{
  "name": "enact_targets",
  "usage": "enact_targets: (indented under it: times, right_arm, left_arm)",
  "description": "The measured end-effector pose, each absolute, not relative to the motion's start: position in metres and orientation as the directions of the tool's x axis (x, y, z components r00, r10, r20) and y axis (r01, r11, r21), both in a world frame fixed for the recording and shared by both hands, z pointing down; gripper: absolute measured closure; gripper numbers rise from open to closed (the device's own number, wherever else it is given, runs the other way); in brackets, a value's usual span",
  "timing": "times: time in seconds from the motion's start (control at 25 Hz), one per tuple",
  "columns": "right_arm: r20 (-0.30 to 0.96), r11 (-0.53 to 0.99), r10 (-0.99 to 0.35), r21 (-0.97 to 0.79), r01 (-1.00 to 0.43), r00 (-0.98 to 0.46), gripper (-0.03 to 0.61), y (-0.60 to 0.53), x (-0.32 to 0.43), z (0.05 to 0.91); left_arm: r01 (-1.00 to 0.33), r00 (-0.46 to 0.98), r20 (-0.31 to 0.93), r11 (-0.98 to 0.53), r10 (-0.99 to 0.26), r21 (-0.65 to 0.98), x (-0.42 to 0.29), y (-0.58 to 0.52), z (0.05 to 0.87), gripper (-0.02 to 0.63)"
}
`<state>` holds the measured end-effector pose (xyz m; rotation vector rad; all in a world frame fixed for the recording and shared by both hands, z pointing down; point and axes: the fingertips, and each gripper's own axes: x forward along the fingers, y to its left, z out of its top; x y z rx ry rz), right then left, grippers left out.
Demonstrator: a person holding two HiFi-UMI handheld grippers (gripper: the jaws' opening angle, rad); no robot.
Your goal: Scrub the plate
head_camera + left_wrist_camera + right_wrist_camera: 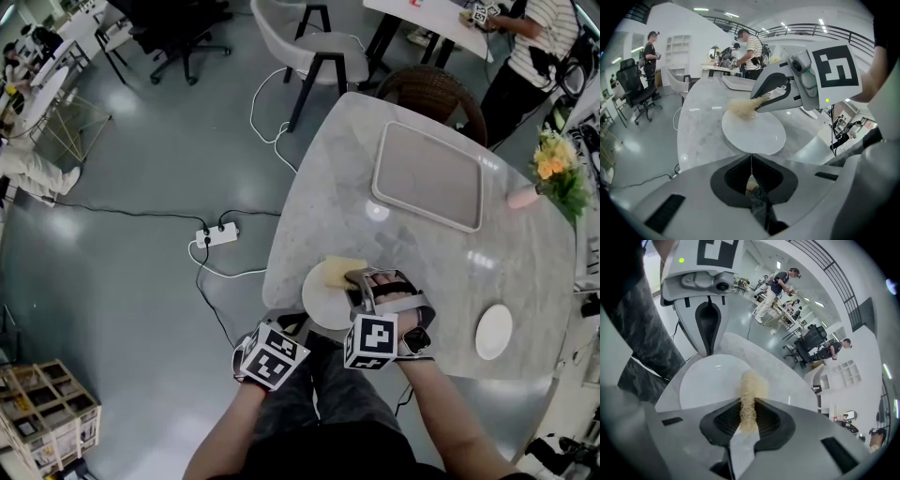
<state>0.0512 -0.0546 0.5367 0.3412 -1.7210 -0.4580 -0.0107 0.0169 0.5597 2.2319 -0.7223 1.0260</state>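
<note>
Left gripper [751, 159], jaws pressed together on nothing, hangs just off the table's [431, 258] near edge. Right gripper [749, 411] pinches a tan sponge [753, 383] resting on the white plate [705, 378] at that edge.

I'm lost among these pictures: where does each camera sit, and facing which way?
Head view: on the person's head, looking steeply down at the table, plate and sponge; arms and lap show.
Left gripper view: on the left gripper, looking along its shut fingers across the plate at the right gripper.
Right gripper view: on the right gripper, looking along fingers clamping the sponge, back at the left gripper.
Shared: all show plate and sponge.
</note>
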Motion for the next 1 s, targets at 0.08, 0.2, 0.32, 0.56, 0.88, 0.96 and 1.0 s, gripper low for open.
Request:
enact_targets:
  times: [0.08, 0.2, 0.32, 0.56, 0.88, 0.96, 1.0]
  right_arm:
    - [0.865, 0.880, -0.467, 0.476, 0.004, -0.182, 0.502, -0.052, 0.061, 0.536]
    - [0.874, 0.887, -0.457, 0.462, -0.005, -0.167, 0.502, -0.040, 0.072, 0.536]
    - [0.888, 0.901, -0.430, 0.434, -0.010, -0.166, 0.502, -0.022, 0.078, 0.539]
    - [0.902, 0.926, -0.373, 0.377, -0.023, -0.217, 0.502, 0.013, 0.064, 0.538]
    - [0.883, 0.906, -0.398, 0.420, 0.041, -0.250, 0.502, -0.002, 0.035, 0.538]
    - [0.879, 0.899, -0.414, 0.436, 0.048, -0.238, 0.502, -0.014, 0.036, 0.540]
    - [0.877, 0.896, -0.420, 0.442, 0.047, -0.232, 0.502, -0.019, 0.038, 0.540]
  left_arm:
    - [-0.669, 0.558, 0.798, -0.692, -0.227, 0.271, -0.009, 0.016, 0.559, 0.597]
    - [-0.657, 0.561, 0.798, -0.705, -0.220, 0.268, -0.005, 0.014, 0.556, 0.597]
    - [-0.648, 0.565, 0.795, -0.716, -0.221, 0.261, -0.001, 0.011, 0.554, 0.597]
    - [-0.633, 0.563, 0.799, -0.731, -0.211, 0.253, 0.003, 0.007, 0.553, 0.597]
    - [-0.629, 0.554, 0.806, -0.740, -0.209, 0.240, 0.004, 0.007, 0.552, 0.597]
    - [-0.629, 0.553, 0.806, -0.741, -0.213, 0.236, 0.004, 0.006, 0.552, 0.597]
    - [-0.630, 0.553, 0.805, -0.741, -0.214, 0.235, 0.004, 0.006, 0.552, 0.597]
